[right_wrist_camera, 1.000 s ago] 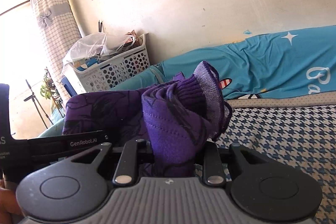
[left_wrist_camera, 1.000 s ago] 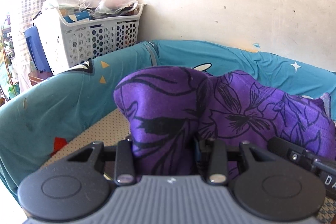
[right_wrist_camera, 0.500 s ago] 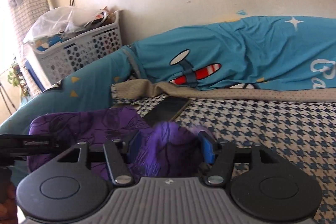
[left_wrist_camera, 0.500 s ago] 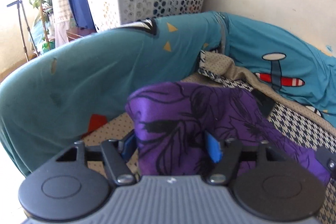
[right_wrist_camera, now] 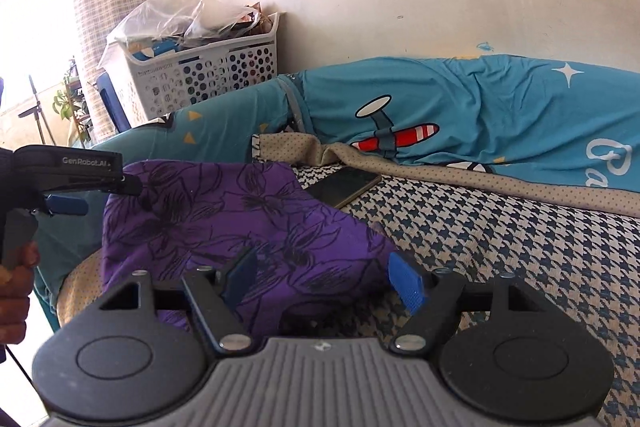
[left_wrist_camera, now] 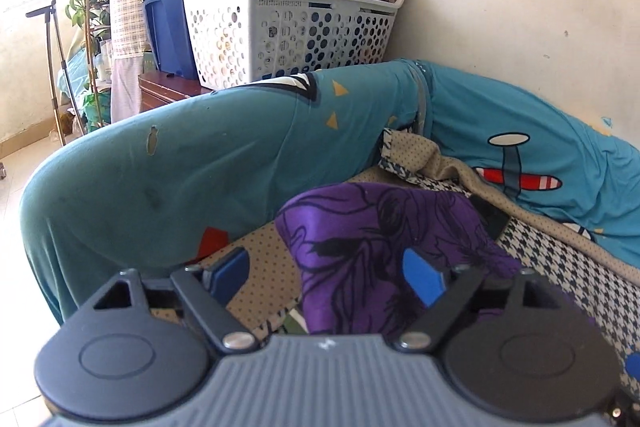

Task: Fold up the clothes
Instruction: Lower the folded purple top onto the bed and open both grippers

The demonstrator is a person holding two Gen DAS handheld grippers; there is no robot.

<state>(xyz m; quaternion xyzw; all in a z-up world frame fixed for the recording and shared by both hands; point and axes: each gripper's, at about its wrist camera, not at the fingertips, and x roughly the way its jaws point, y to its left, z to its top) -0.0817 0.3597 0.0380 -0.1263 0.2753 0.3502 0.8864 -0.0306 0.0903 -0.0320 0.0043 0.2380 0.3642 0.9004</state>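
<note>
A purple garment with black flower outlines lies in a folded heap on the houndstooth bed cover. My left gripper stands at its left end, jaws opening, the cloth lying between the blue pads without being pressed. My right gripper is at the garment's near right corner, jaws also opening, pads clear of the cloth. The right wrist view shows the left gripper at the garment's far left edge, held by a person's hand.
A dark phone lies on the cover just behind the garment. A teal cushion rims the left side, and a blue airplane-print cover runs along the wall. A white laundry basket stands behind.
Both grippers held the purple garment raised and bunched. They have lowered it onto the cover and opened, and the cloth now rests flat and free.
</note>
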